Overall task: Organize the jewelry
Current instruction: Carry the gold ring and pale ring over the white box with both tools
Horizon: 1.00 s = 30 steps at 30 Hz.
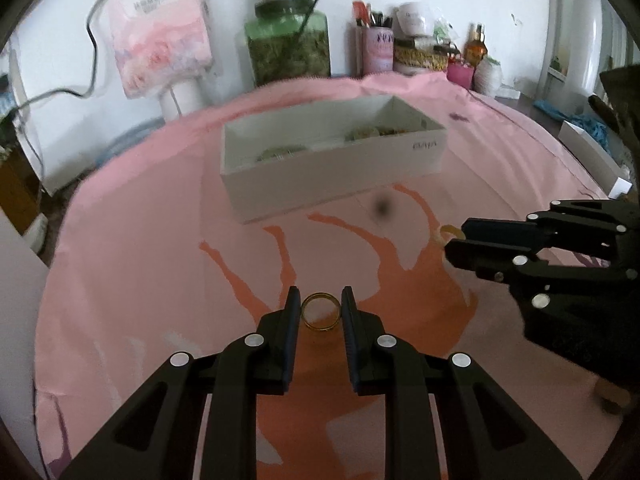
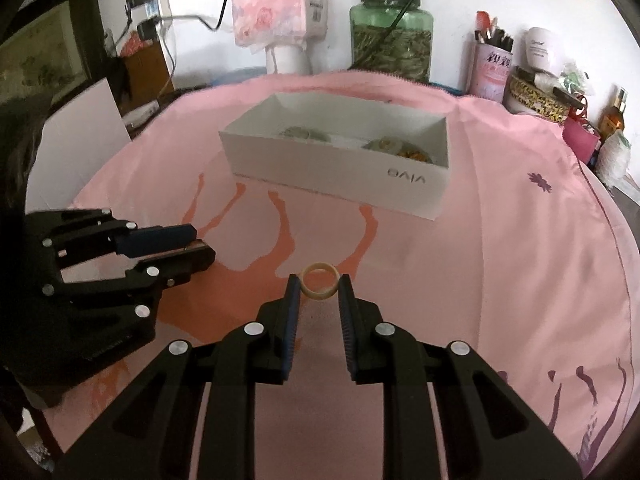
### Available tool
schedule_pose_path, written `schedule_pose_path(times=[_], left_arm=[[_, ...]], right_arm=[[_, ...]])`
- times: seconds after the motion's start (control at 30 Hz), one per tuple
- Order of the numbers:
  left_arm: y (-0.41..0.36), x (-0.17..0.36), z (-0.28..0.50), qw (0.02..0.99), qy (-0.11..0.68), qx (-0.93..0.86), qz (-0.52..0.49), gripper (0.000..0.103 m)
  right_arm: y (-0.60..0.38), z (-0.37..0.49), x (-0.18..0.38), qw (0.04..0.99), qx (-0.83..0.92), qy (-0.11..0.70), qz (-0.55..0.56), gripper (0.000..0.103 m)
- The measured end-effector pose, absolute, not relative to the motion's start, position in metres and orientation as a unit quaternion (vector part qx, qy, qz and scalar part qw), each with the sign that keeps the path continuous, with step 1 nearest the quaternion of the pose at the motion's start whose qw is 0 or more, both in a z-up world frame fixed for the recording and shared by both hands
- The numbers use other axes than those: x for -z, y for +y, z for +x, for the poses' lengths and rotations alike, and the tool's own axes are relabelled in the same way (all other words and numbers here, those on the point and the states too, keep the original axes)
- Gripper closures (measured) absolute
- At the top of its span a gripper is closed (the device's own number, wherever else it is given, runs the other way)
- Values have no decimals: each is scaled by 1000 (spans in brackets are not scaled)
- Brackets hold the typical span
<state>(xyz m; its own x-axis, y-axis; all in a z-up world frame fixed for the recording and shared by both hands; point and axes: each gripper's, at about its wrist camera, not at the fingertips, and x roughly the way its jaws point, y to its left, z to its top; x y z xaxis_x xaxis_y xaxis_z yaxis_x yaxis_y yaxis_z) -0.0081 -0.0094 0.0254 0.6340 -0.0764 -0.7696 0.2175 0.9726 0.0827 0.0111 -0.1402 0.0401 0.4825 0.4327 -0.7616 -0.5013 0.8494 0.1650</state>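
A gold ring (image 1: 321, 312) sits between the fingertips of my left gripper (image 1: 321, 310), which is shut on it just above the pink cloth (image 1: 160, 280). A cream ring (image 2: 320, 286) sits between the fingertips of my right gripper (image 2: 320, 290), which is shut on it; part of it shows in the left wrist view (image 1: 450, 233). A white open box (image 1: 332, 160) with several pieces of jewelry stands beyond both grippers, and shows in the right wrist view (image 2: 340, 168). My right gripper (image 1: 460, 240) appears at the right of the left wrist view, my left gripper (image 2: 200, 248) at the left of the right wrist view.
A green jar (image 2: 392, 40), a pink pen cup (image 2: 490, 68), bottles and a basket line the wall behind the table. A white board (image 2: 76, 148) stands at the left edge. A white box lid (image 1: 588, 156) lies far right. Cables hang on the wall.
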Motion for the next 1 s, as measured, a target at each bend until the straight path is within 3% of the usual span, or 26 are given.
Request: schedule_pose_path(times=[0.53, 1.0], left_arm=[[-18, -71, -25, 935, 341, 40, 87, 82], [-17, -137, 51, 948, 312, 58, 27, 82]], right_arm=[[-164, 3, -79, 885, -274, 376, 12, 84], [-176, 77, -136, 896, -262, 354, 56, 84]])
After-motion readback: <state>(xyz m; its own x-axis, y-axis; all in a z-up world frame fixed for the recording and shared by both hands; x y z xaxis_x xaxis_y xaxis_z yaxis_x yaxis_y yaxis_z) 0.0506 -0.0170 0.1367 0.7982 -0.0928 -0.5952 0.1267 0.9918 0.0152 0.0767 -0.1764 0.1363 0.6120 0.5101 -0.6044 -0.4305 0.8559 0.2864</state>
